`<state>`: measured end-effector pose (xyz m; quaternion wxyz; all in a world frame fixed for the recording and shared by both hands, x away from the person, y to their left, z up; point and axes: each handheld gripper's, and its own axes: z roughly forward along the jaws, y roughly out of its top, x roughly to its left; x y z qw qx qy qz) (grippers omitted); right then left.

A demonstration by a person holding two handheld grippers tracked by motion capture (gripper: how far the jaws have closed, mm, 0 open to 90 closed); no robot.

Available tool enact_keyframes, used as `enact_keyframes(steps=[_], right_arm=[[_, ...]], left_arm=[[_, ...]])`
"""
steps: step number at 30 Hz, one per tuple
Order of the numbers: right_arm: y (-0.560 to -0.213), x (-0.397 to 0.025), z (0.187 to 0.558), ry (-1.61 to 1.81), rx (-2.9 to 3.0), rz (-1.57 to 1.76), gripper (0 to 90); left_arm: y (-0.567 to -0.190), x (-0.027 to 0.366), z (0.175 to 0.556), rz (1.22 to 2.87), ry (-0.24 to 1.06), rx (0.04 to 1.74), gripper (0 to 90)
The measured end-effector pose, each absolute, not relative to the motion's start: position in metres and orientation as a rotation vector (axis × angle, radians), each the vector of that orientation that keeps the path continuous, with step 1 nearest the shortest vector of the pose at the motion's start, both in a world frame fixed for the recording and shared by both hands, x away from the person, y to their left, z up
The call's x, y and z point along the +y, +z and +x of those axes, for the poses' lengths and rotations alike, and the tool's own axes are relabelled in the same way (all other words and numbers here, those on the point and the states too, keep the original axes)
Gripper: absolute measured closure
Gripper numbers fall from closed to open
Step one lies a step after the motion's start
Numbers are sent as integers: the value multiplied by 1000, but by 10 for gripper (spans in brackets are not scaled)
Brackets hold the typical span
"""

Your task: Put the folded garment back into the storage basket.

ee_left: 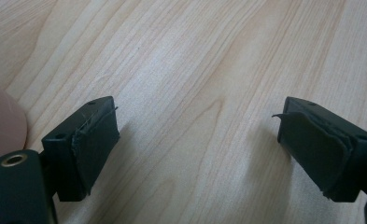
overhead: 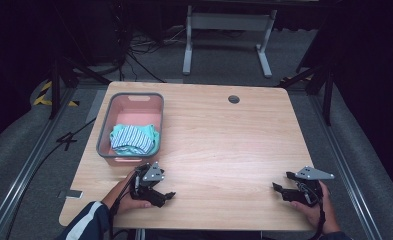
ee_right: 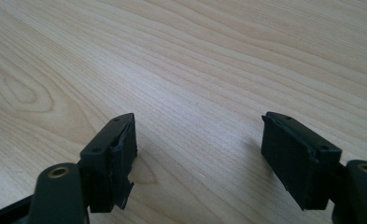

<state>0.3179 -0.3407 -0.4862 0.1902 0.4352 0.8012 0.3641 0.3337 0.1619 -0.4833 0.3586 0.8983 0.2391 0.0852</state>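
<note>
Left gripper [overhead: 170, 195]: nearest to my high view, at the table's near edge on the left side, held in the person's left hand [overhead: 129, 197]; I saw its jaws spread wide with nothing between them, bare wood under the gap in its own view [ee_left: 197, 140].
Left pads [ee_left: 95, 144]: I noted the padding frayed and peeling at the edges.
Right gripper [overhead: 276, 187]: I found it near the front right of the table, in the right hand [overhead: 314, 205], pointing inward toward the left one; the two were well apart.
Right jaws: I saw them parted just as wide in its own view [ee_right: 197, 154], holding nothing, low over the wood.
Basket [overhead: 104, 135]: grey-rimmed, pink inside, on the table's left side, just beyond the left gripper; I caught a pink curve of it at the edge of the left gripper view.
Cloth [overhead: 133, 139]: a striped teal-and-white bundle, lying folded in the near half of the basket, touched by neither gripper.
Table [overhead: 224, 135]: light wood, with a round dark hole [overhead: 233, 99] near the far edge.
</note>
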Motion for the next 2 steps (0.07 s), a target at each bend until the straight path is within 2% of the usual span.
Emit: enact_keyframes(steps=[2], right_arm=[[-486, -341, 318, 1023, 2251, 1223, 273]], left_arm=[[-483, 162, 334, 2318, 219, 616, 125]])
